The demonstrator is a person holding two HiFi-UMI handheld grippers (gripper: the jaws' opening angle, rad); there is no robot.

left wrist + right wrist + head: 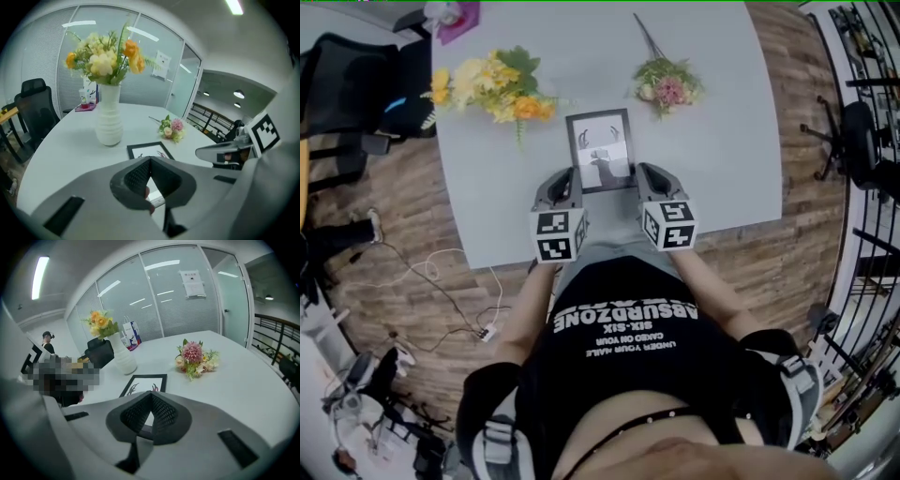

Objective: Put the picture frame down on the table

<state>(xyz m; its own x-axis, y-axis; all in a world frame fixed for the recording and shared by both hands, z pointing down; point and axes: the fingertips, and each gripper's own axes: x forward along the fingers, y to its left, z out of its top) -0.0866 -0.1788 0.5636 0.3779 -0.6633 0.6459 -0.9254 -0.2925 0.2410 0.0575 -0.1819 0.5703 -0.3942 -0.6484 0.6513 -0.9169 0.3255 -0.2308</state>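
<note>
The grey table point(487, 216) is filling the upper half of the head view, and the frame point(599, 150) is lying flat on it at the centre, picture side up, so I judge the task is nearly done or already done. A vase point(108, 117) with yellow flowers is standing at the upper left, and a small pink bouquet point(667, 86) is lying at the upper right. Both are apart from the frame, so it is having free room. The left gripper point(570, 176) and the right gripper point(640, 172) are sitting at the two near corners of the frame, probably to lower it evenly. In each gripper view the jaws are clenched tip to tip. The near edge of the frame is showing below the tips, but I am not seeing them pinch it.
</note>
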